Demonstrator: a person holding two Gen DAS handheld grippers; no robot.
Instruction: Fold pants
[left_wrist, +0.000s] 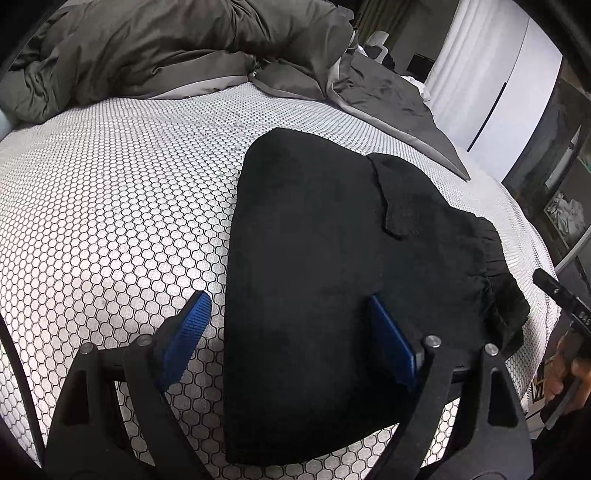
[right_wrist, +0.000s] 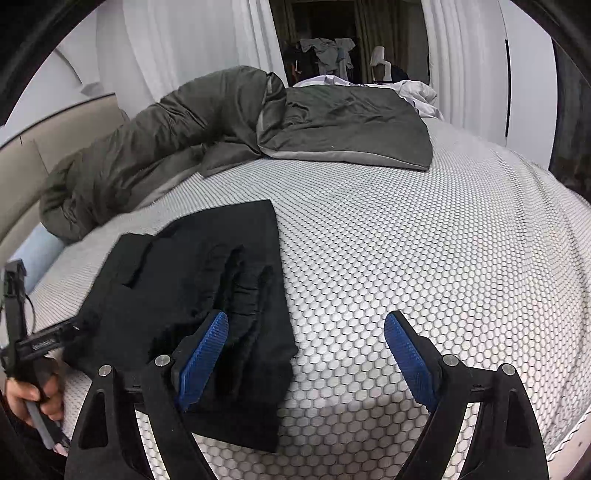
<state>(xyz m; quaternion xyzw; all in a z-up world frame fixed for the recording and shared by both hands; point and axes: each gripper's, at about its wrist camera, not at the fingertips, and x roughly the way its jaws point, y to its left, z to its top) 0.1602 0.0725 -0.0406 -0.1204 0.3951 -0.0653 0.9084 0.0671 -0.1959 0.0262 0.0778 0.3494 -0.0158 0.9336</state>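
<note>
Bed (right_wrist: 406, 240): folded pants (right_wrist: 207, 277) (black).

Honeycomb-patterned bed (right_wrist: 424, 258), grey duvet (right_wrist: 184, 140), white curtains (right_wrist: 192, 40)

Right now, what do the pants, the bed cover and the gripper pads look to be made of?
Pants: black matte woven cloth, probably cotton; soft creases, no sheen.
Bed cover: white knit or quilted textile, honeycomb print.
Pads: blue, finely ribbed, likely rubber or plastic.
</note>
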